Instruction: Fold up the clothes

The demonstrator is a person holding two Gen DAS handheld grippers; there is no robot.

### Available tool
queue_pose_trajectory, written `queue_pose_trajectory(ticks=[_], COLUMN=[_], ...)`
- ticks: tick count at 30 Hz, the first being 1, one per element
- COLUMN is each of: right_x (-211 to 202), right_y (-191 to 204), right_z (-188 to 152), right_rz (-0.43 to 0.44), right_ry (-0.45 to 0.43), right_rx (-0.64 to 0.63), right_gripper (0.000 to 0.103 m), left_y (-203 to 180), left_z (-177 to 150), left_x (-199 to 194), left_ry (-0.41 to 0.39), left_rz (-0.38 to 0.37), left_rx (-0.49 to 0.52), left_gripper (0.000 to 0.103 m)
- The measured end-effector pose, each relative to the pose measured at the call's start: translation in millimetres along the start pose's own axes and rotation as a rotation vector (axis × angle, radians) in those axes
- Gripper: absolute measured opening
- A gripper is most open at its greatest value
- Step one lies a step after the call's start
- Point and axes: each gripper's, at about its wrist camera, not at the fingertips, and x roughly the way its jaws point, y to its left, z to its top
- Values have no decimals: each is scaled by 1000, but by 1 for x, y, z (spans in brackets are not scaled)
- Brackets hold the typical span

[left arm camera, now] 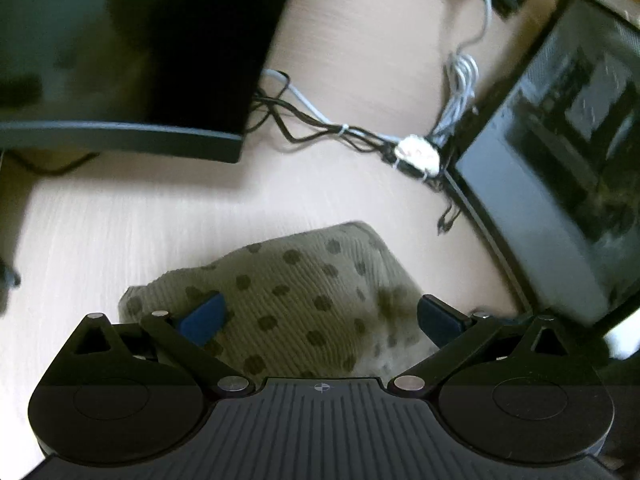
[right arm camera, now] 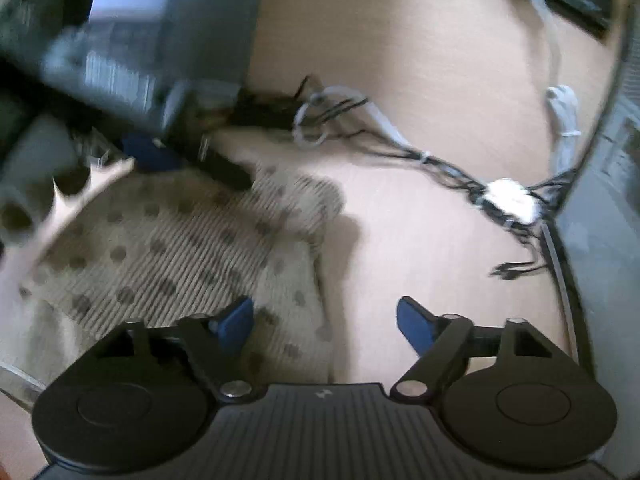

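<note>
A beige ribbed garment with dark polka dots [left arm camera: 304, 296] lies bunched on the light wooden desk [left arm camera: 120, 232]. My left gripper [left arm camera: 320, 316] is open, its blue pads on either side of the garment, just above it. In the right wrist view the same garment [right arm camera: 180, 248] spreads to the left. My right gripper [right arm camera: 326, 324] is open over the garment's right edge, its left pad [right arm camera: 236, 324] above the cloth and its right pad [right arm camera: 416, 328] above bare desk. The other gripper [right arm camera: 160, 152] shows blurred at the garment's far side.
A dark monitor [left arm camera: 132, 60] stands at the back left and another screen [left arm camera: 560, 168] at the right. A bundle of cables [left arm camera: 416, 152] runs across the desk between them, also in the right wrist view [right arm camera: 508, 200].
</note>
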Motion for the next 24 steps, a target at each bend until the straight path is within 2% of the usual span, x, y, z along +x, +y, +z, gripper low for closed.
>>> queue_pose_trajectory(ticks=[3, 4, 7, 10, 12, 15, 19, 22, 24], right_x=[-25, -27, -17, 3, 7, 4, -2, -10, -21], right_y=[-3, 1, 25, 50, 59, 59, 66, 56, 37], right_z=[9, 8, -6, -25, -31, -30, -33, -26, -18], right_rz=[139, 173, 256, 258, 247, 281, 296, 317, 296], right_ry=[-52, -53, 6, 89, 94, 105, 114, 108, 80], right_rx=[48, 45, 21, 1, 4, 37, 11, 5, 21], right_gripper=[94, 94, 94, 93, 93, 93, 94, 93, 93], left_y=[0, 1, 6, 6, 3, 2, 4, 7, 11], left_z=[-2, -2, -2, -1, 1, 3, 5, 7, 9], left_x=[1, 1, 0, 3, 10, 16, 18, 11, -8], left_ry=[10, 12, 13, 18, 23, 22, 22, 19, -6], left_rz=[-1, -4, -20, -32, -37, -35, -49, -60, -70], left_rx=[28, 32, 28, 34, 37, 49, 42, 28, -16], left_gripper=[103, 103, 103, 103, 103, 103, 103, 103, 103])
